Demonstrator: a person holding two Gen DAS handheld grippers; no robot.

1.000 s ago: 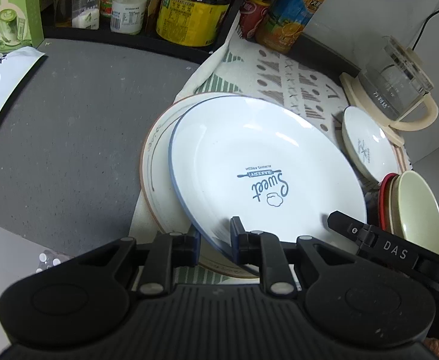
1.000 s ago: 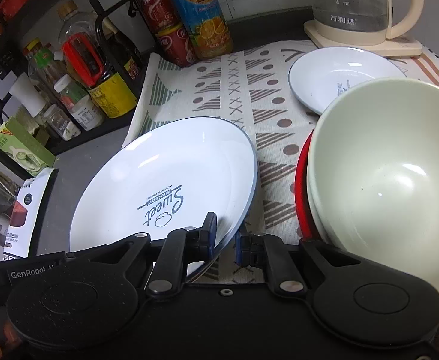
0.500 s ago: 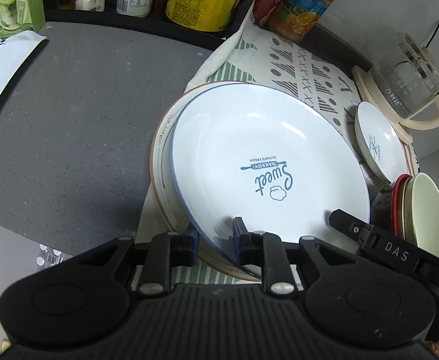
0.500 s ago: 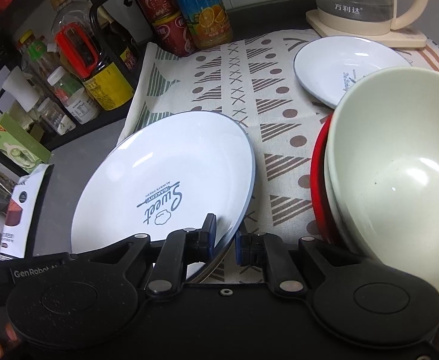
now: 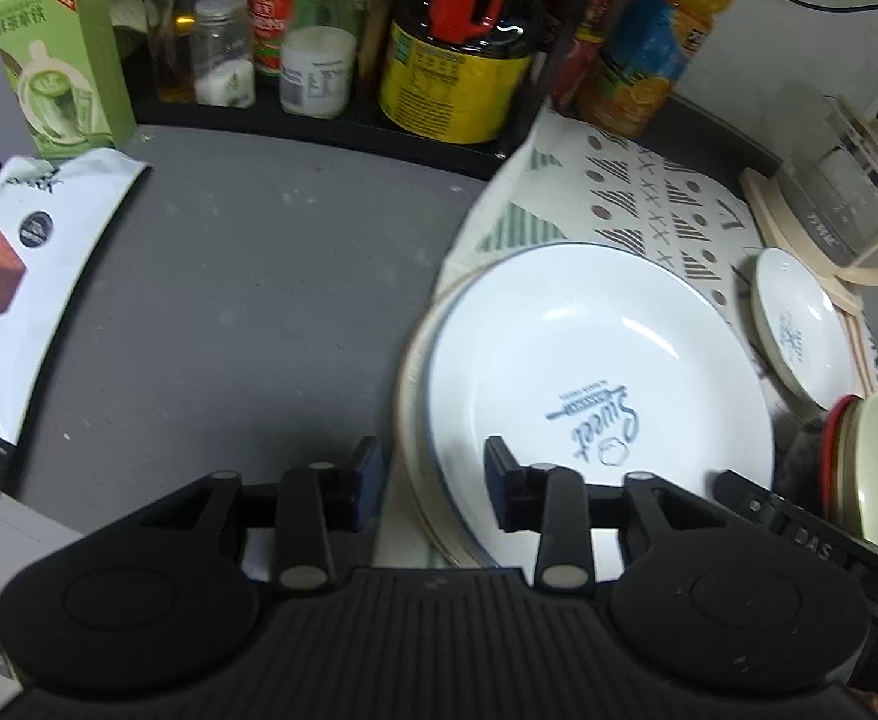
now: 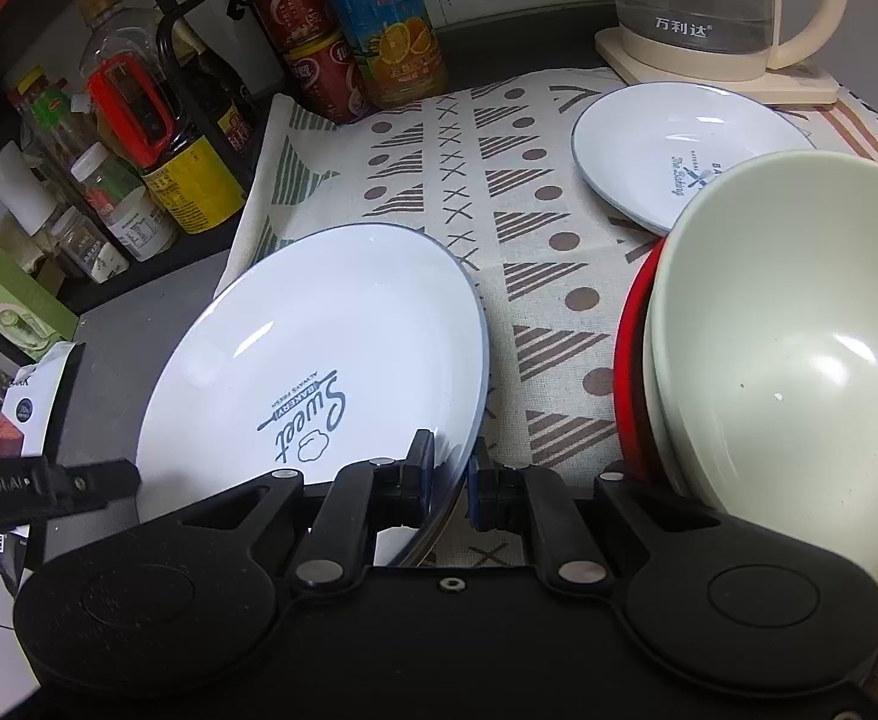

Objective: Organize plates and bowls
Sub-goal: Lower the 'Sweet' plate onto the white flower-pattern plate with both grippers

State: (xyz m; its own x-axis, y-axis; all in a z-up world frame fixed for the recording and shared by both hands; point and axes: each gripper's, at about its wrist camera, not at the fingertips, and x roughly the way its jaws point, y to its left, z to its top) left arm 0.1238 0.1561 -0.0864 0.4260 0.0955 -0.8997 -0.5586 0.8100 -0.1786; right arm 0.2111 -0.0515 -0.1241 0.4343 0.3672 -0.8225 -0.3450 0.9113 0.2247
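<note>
A white, blue-rimmed "Sweet" plate (image 5: 589, 372) (image 6: 318, 360) lies on top of a brown-rimmed plate (image 5: 410, 420) at the left edge of the patterned cloth (image 6: 499, 180). My left gripper (image 5: 432, 480) straddles the near rims of both plates. Its jaws are opening and the pads stand clear of the rims. My right gripper (image 6: 452, 468) is shut on the Sweet plate's right rim, and its black body (image 5: 799, 534) shows in the left wrist view. A small white plate (image 6: 679, 144) lies further back. A cream bowl (image 6: 799, 360) sits nested in a red bowl (image 6: 634, 372).
A glass kettle (image 6: 721, 0) on a cream base stands at the back right. Bottles, jars and cans (image 5: 451, 60) line a black rack at the back. A green carton (image 5: 60, 60) and a white packet (image 5: 18, 288) sit on the grey counter (image 5: 246, 300) to the left.
The left gripper's jaws have spread apart and let go of the plate rim, and that hand has drawn away to the left. The right gripper keeps its hold on the plate.
</note>
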